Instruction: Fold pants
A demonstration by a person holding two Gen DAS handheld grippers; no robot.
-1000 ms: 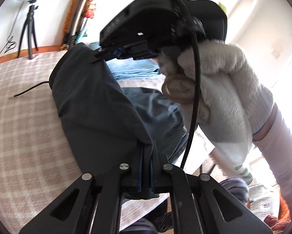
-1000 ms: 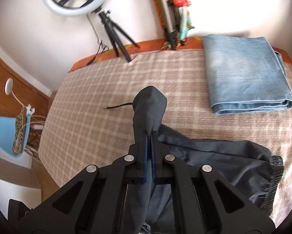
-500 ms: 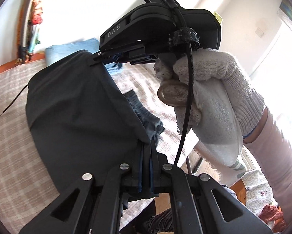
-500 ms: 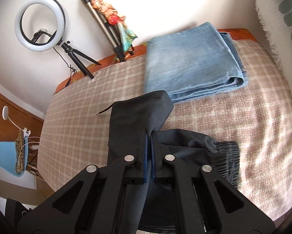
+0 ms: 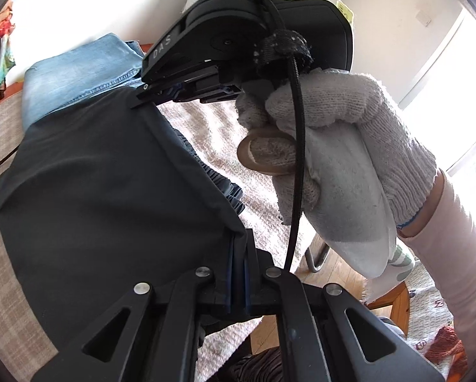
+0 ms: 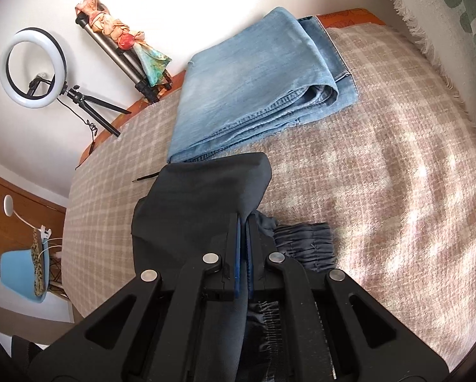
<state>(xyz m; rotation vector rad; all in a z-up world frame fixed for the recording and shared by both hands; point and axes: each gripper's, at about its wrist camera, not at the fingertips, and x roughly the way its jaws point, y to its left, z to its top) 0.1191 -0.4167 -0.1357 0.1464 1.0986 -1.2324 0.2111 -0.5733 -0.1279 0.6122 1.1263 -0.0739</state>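
Note:
The dark grey pants (image 5: 104, 191) are lifted above the checked bedcover (image 6: 381, 175), stretched between both grippers. My left gripper (image 5: 238, 248) is shut on one corner of the raised fabric. My right gripper (image 6: 243, 222) is shut on the other corner; in the left wrist view it (image 5: 161, 95) shows at the top, held by a white-gloved hand (image 5: 349, 159). The raised part hangs over the pants' gathered waistband (image 6: 304, 242), which lies on the bed. The pants (image 6: 202, 197) drape down in front of the right gripper.
Folded light-blue jeans (image 6: 257, 79) lie on the bed behind the pants, also in the left wrist view (image 5: 75, 70). A ring light on a tripod (image 6: 34, 67) and a tripod with a scarf (image 6: 126, 47) stand by the wall. A blue chair (image 6: 21, 273) is beside the bed.
Both grippers have carried the held fabric to the right across the bed, toward the waistband end. The fabric now hangs over the waistband and the jeans look closer.

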